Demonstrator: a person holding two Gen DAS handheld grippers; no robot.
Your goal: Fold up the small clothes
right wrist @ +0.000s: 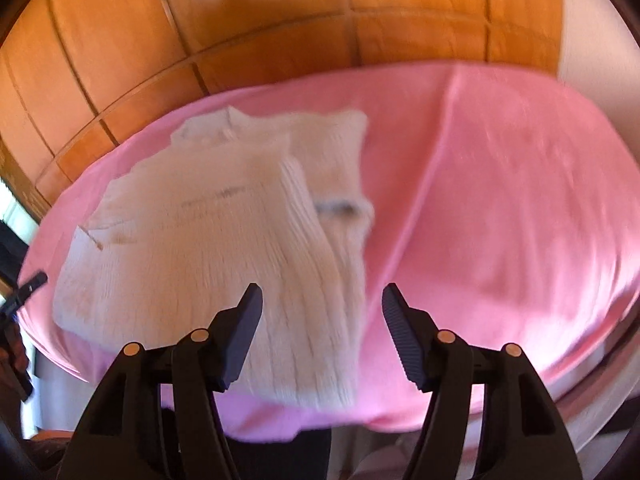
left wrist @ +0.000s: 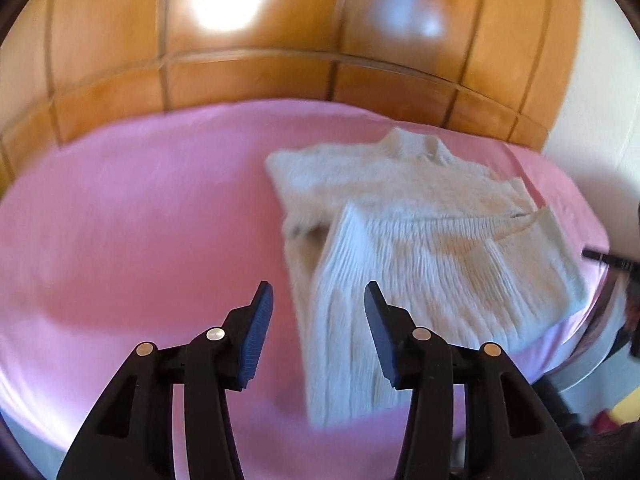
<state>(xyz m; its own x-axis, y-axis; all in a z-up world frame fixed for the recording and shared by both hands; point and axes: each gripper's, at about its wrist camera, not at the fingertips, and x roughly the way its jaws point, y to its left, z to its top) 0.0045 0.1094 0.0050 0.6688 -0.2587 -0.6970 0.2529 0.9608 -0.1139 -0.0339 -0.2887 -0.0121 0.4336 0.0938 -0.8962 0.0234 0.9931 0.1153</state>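
A cream ribbed knit sweater (left wrist: 420, 236) lies on a pink sheet (left wrist: 140, 220), collar toward the wooden headboard, with both sleeves folded in over the body. It also shows in the right wrist view (right wrist: 224, 240). My left gripper (left wrist: 319, 300) is open and empty, held above the near edge of the sweater's left part. My right gripper (right wrist: 322, 300) is open and empty, above the sweater's near right part. The other gripper shows at the right edge of the left wrist view (left wrist: 608, 258). Both views are motion-blurred.
The pink sheet (right wrist: 500, 208) covers a bed with a long crease on the right. A wooden panelled headboard (left wrist: 280, 40) stands behind it. The bed's near edge (right wrist: 304, 428) drops off below the grippers. A white wall (left wrist: 592, 112) is at the right.
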